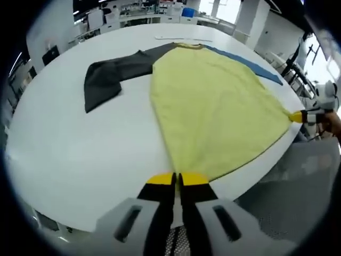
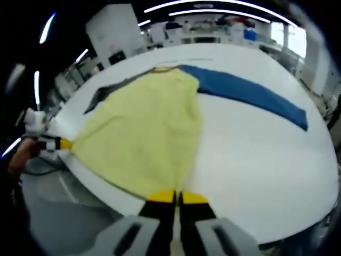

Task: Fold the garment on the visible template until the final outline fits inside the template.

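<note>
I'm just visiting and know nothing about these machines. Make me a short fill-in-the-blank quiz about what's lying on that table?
1. The body of the garment is coloured ____.
2. One sleeve is dark grey; the other sleeve is ____.
3. The left gripper and the right gripper each pinch a corner of the garment's ____ edge.
4. The garment lies on a ____ table.

Missing words: yellow; blue; bottom; white

Two claw cameras, both low at the bench's near edge

Each looks along its own closed jaws across the white bench [image 1: 80,160] toward the room; both share the yellow garment [image 1: 213,112], each seeing the other claw at the opposite hem corner.
</note>
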